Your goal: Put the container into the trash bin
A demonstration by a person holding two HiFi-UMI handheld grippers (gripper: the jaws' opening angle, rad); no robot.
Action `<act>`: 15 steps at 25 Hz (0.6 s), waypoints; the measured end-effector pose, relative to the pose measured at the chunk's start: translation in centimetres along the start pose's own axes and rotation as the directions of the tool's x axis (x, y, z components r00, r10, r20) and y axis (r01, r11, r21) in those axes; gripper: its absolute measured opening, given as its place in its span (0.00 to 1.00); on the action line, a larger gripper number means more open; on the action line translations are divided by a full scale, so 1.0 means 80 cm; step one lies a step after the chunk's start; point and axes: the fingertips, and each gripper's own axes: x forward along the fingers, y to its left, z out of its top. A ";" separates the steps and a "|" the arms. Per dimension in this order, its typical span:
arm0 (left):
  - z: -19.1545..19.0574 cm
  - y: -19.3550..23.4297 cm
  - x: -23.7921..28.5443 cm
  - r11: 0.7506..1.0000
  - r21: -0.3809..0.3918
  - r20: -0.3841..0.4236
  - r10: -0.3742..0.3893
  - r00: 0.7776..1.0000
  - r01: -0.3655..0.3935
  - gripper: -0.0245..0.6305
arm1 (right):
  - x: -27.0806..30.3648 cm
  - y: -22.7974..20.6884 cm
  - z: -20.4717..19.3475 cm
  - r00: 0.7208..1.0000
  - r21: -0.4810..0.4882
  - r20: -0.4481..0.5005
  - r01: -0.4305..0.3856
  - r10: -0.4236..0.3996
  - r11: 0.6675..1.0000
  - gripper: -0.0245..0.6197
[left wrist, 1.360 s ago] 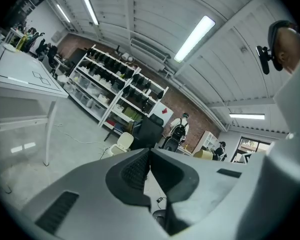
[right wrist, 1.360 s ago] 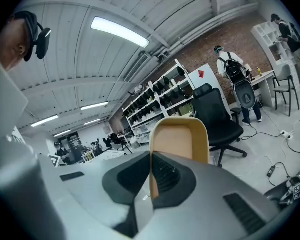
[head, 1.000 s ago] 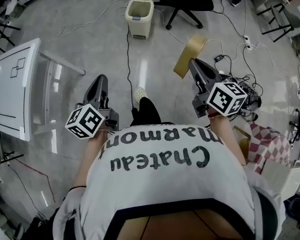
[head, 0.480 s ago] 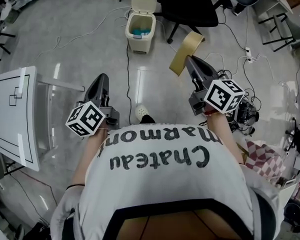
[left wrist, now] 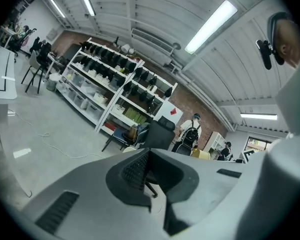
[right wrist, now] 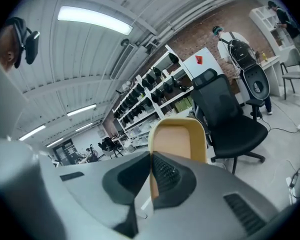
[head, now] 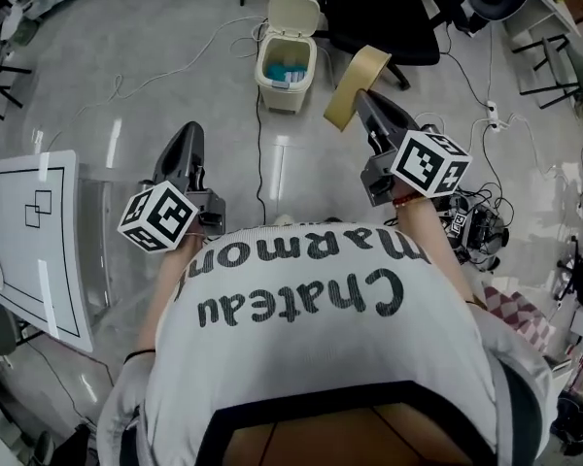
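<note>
My right gripper (head: 361, 103) is shut on the rim of a tan, tray-like container (head: 355, 84), which sticks out past the jaws towards the bin. In the right gripper view the container (right wrist: 182, 139) stands upright just beyond the closed jaws of my right gripper (right wrist: 151, 156). A cream trash bin (head: 288, 54) with its lid up stands on the floor ahead and to the left of the container; something blue lies inside. My left gripper (head: 188, 136) is shut and holds nothing; in the left gripper view its jaws (left wrist: 146, 156) meet with no gap.
A black office chair (head: 379, 13) stands right of the bin. Cables (head: 257, 153) run across the grey floor. A white table (head: 34, 241) is at the left. Clutter and wires (head: 471, 223) lie to the right. Shelving (left wrist: 107, 94) and people stand far off.
The person has walked closer to the bin, whose open lid and blue contents now show. The container in my right gripper has moved nearer to the bin.
</note>
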 end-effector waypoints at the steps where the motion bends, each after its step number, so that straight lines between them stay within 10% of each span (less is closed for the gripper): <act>1: 0.002 0.009 0.002 1.000 -0.004 0.007 0.012 1.000 -0.012 0.07 | 0.011 -0.005 -0.002 1.000 0.015 -0.011 0.023 -0.023 1.000 0.09; 15: -0.026 0.117 0.004 0.990 -0.045 -0.057 0.129 0.990 -0.132 0.07 | 0.112 -0.030 -0.063 0.971 0.021 -0.222 0.096 -0.089 0.995 0.09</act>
